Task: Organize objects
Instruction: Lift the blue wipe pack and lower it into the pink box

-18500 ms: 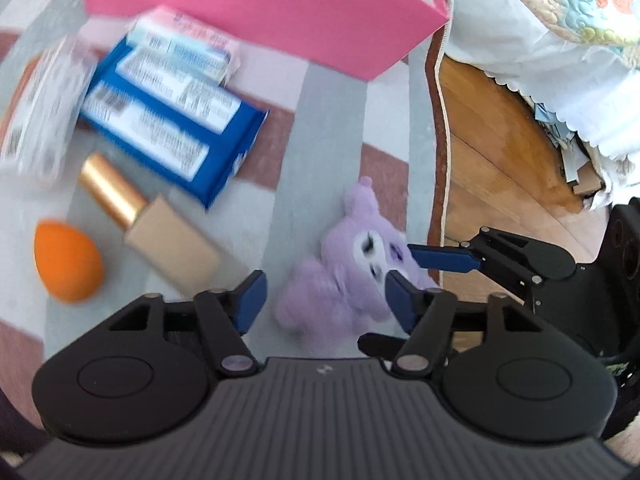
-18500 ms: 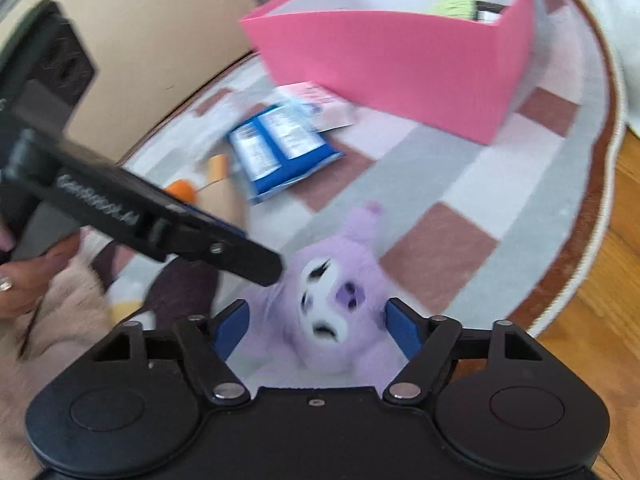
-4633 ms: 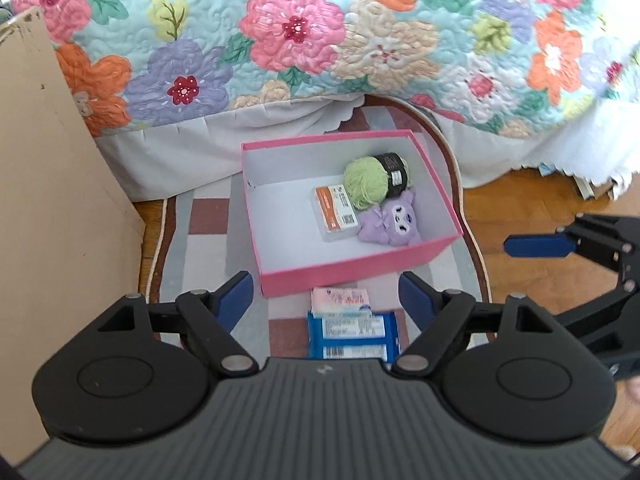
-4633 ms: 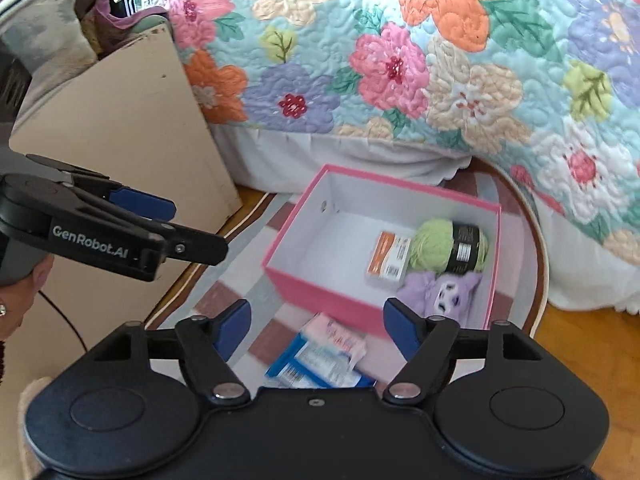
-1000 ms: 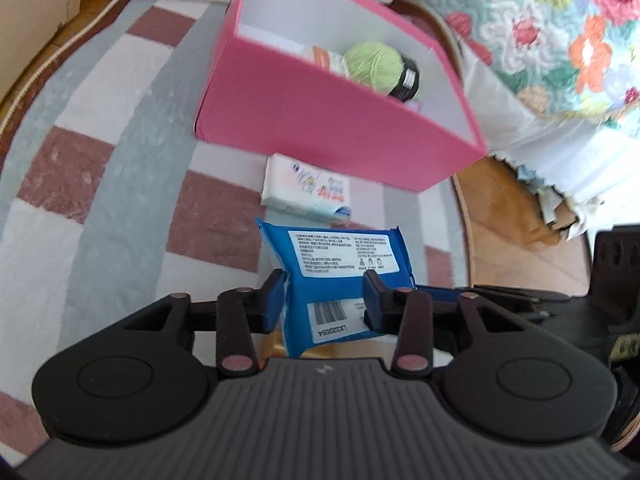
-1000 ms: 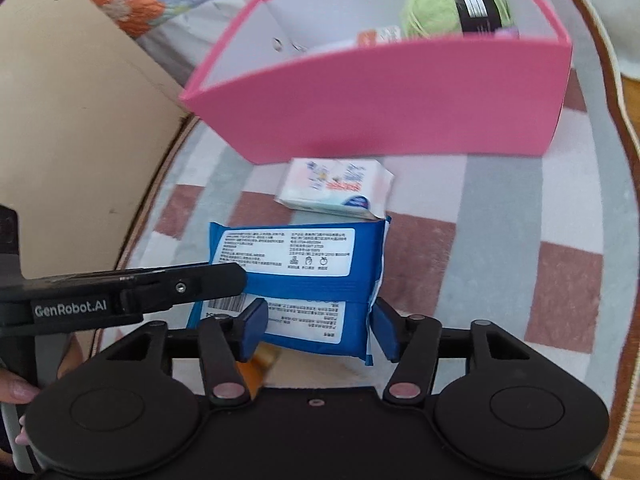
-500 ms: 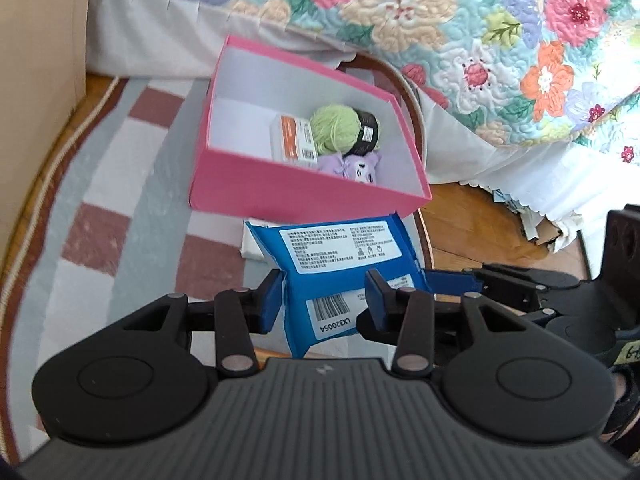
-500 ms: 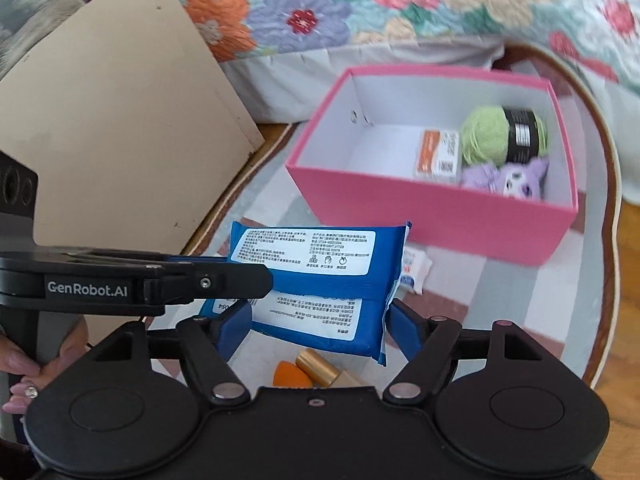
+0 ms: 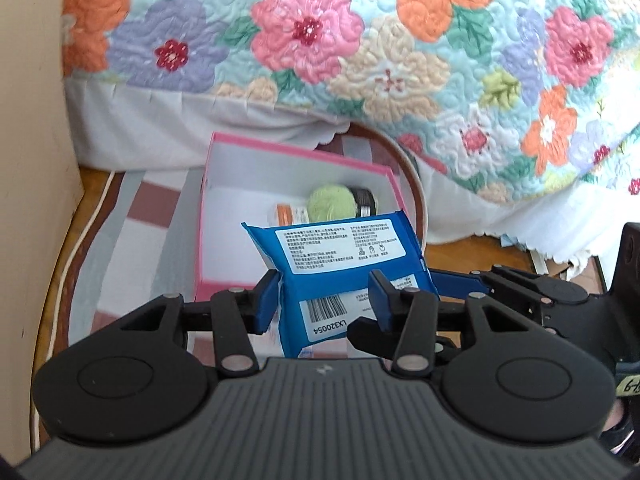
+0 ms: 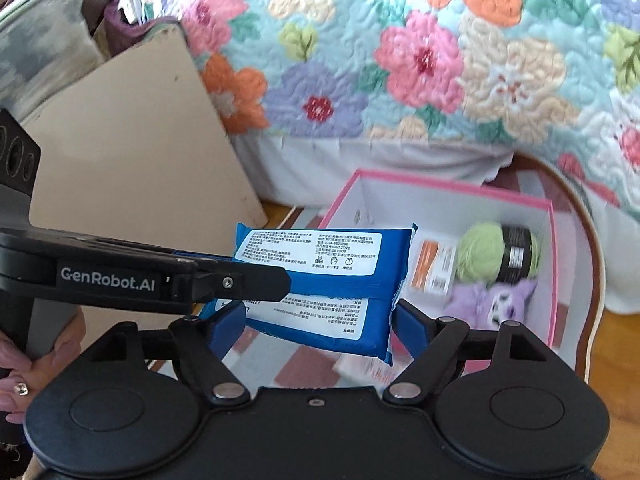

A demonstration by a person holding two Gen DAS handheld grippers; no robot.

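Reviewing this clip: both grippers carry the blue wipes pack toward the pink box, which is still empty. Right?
Not quite: the pink box is not empty. The right wrist view shows green yarn, an orange-and-white packet and a purple plush inside. The rest stands.

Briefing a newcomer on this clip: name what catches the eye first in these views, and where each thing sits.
The blue wipes packet stands out first, held in the air between both grippers in front of the pink box. Inside the box, at its right end, lie a green yarn ball, an orange-and-white carton and a purple plush toy. Behind everything hangs a bright floral quilt.
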